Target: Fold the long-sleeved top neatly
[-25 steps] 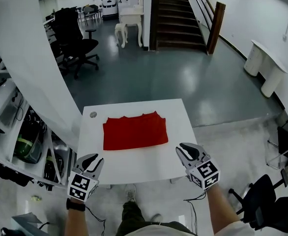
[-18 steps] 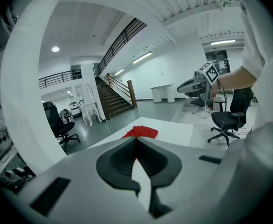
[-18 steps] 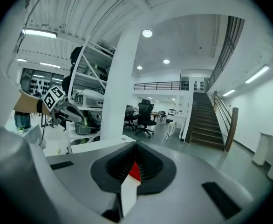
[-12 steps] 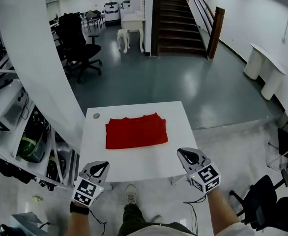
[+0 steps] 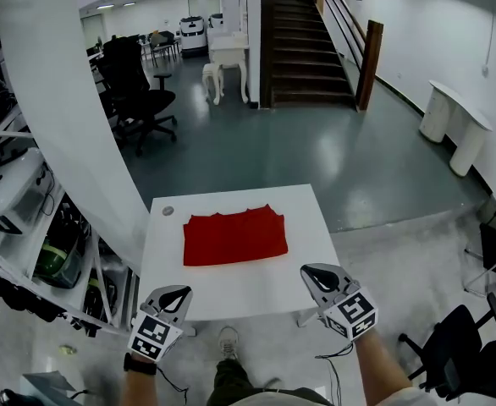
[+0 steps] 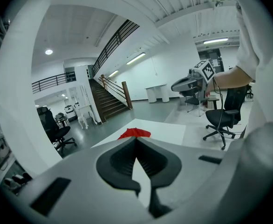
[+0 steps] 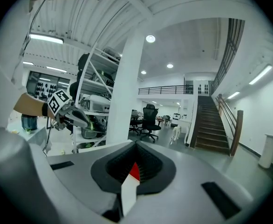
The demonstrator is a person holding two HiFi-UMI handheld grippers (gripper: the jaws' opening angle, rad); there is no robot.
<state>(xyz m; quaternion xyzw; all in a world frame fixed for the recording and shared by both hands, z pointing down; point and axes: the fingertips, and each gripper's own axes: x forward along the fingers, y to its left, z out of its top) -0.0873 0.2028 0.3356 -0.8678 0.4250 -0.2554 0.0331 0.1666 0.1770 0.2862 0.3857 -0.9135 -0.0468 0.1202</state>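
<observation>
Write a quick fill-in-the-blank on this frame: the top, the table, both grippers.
1. The folded top lying on the white table is ____ in colour.
2. The jaws of the left gripper are ____, with nothing between them.
3. The right gripper is shut too and holds ____.

Missing words: red; shut; nothing

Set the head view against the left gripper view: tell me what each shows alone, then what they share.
Head view only: the whole folded red top lying flat, a small round disc at the far left corner of the white table, and the person's shoe. Left gripper view only: the ceiling over the staircase, and the left gripper up close, jaws shut and empty. Both: the table, the top, the staircase, the right gripper.
</observation>
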